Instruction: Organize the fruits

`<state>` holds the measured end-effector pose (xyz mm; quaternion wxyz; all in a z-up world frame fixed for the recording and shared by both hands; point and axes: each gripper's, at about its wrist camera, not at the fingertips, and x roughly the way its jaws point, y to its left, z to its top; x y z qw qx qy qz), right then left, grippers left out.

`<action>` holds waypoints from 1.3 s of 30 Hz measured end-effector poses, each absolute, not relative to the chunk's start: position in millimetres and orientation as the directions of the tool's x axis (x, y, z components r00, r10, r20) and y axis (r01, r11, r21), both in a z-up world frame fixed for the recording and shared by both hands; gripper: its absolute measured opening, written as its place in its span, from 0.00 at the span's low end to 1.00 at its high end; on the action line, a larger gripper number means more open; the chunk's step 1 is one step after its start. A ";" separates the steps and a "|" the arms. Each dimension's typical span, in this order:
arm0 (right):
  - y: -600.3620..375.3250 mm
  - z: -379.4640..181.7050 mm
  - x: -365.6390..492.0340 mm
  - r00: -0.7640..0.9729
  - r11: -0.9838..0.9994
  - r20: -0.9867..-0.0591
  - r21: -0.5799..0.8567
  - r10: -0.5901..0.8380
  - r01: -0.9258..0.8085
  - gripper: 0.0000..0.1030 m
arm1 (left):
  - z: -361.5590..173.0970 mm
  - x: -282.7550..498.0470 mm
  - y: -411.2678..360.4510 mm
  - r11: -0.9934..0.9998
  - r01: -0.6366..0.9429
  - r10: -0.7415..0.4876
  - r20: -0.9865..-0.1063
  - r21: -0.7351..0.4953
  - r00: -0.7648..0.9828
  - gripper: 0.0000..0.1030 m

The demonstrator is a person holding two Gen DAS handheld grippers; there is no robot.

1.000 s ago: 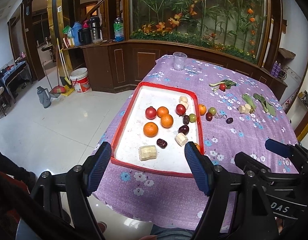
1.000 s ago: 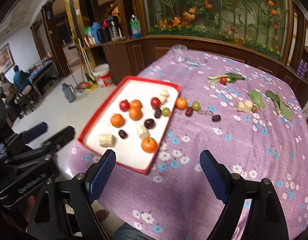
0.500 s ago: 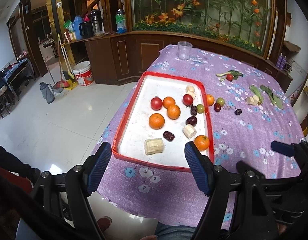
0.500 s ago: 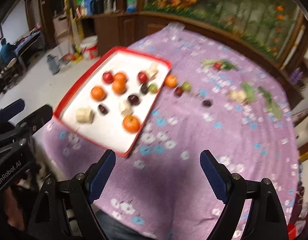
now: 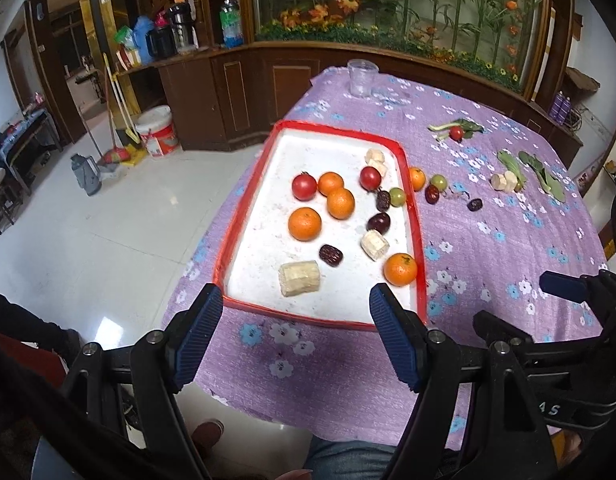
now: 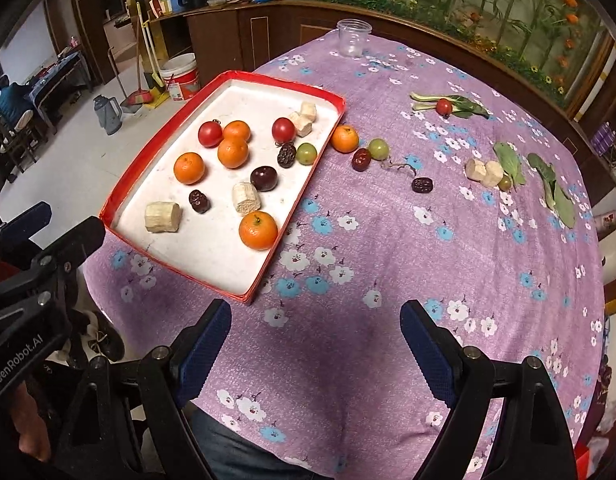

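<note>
A red-rimmed white tray (image 5: 244,216) (image 6: 148,168) lies on the purple flowered tablecloth and holds several oranges, tomatoes, dates, a grape and banana pieces. The nearest orange (image 6: 258,230) (image 5: 400,269) sits by the tray's near right rim. Outside the tray lie an orange (image 6: 345,138), a red date (image 6: 361,159), a green grape (image 6: 378,148) and a dark date (image 6: 422,185). My left gripper (image 5: 296,340) is open and empty above the tray's near edge. My right gripper (image 6: 315,356) is open and empty over the cloth, right of the tray.
A clear plastic cup (image 6: 352,38) stands at the table's far edge. A tomato on greens (image 6: 443,106), banana pieces (image 6: 483,172) and green leaves (image 6: 555,192) lie at the far right. A wooden cabinet and the floor with a bucket lie beyond the table.
Both grippers have drawn back and risen a little, so the tray and fruit look farther off. The right view has swung and steadied. Both stay open and empty.
</note>
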<state>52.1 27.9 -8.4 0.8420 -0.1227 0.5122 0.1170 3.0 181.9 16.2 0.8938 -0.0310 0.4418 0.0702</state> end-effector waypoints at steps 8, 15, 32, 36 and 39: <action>28.5 -7.1 55.7 0.403 0.935 -0.910 -0.056 0.096 -0.350 0.85 | 12.3 15.6 183.8 0.986 -0.163 0.113 -0.850 0.032 0.514 0.75; 21.2 -3.5 62.2 0.364 0.928 -0.927 -0.050 0.095 -0.370 0.85 | 12.5 22.6 180.5 0.990 -0.142 0.092 -0.869 0.026 0.485 0.75; 30.4 -0.4 60.6 0.350 0.916 -0.930 -0.041 0.111 -0.399 0.85 | 18.4 23.3 185.6 0.986 -0.159 0.116 -0.871 0.044 0.477 0.75; 31.4 2.1 60.2 0.355 0.916 -0.928 -0.040 0.115 -0.400 0.85 | 19.3 23.2 187.9 0.986 -0.162 0.108 -0.871 0.033 0.479 0.75; 32.6 2.9 60.1 0.359 0.916 -0.926 -0.041 0.115 -0.399 0.85 | 19.8 23.2 188.6 0.986 -0.166 0.109 -0.871 0.032 0.480 0.75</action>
